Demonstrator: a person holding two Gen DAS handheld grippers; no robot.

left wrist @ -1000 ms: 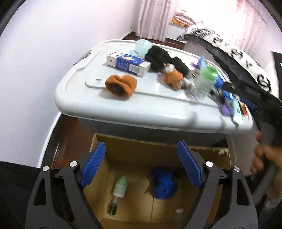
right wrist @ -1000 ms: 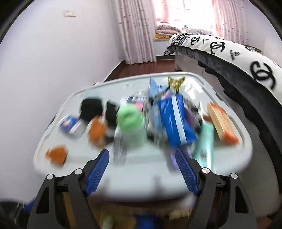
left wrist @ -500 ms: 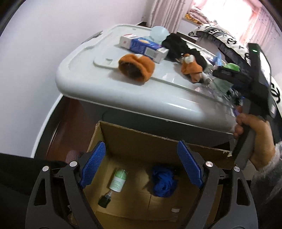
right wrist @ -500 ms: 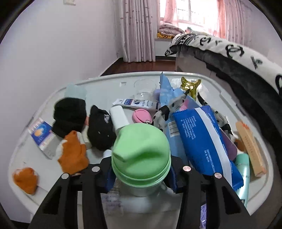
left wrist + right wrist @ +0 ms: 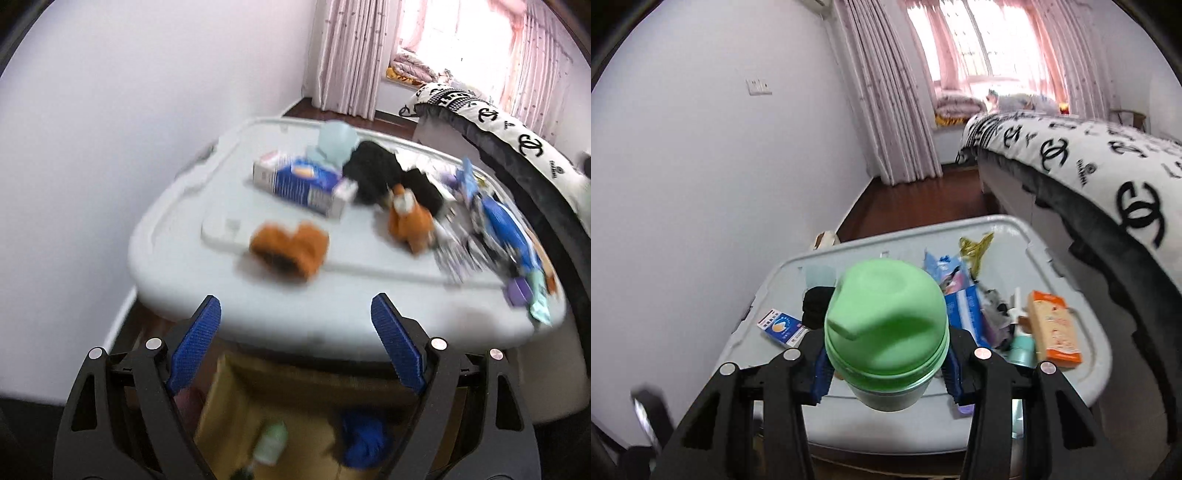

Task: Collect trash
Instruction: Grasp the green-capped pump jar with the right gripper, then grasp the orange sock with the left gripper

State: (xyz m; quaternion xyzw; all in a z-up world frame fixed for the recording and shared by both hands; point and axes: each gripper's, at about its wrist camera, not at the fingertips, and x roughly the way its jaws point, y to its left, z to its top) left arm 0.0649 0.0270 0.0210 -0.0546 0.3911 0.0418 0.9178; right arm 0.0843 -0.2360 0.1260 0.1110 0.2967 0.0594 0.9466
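Right gripper [image 5: 886, 363] pinches the green-capped bottle [image 5: 886, 328], raised above the near edge of the grey bin lid [image 5: 993, 229]. Left gripper [image 5: 295, 347] spread wide, holding nothing, above the cardboard box [image 5: 236, 413]; that view is blurred.

Green-capped bottle [image 5: 886, 328]. Blue pads [image 5: 197, 343] on black claw frames. Pale grey bin lid [image 5: 184, 236]. Orange sock [image 5: 290, 247], orange box [image 5: 1054, 330], blue-and-white carton [image 5: 303, 182]. White bedspread [image 5: 1089, 155] patterned with black logos. Pink curtains [image 5: 897, 92].
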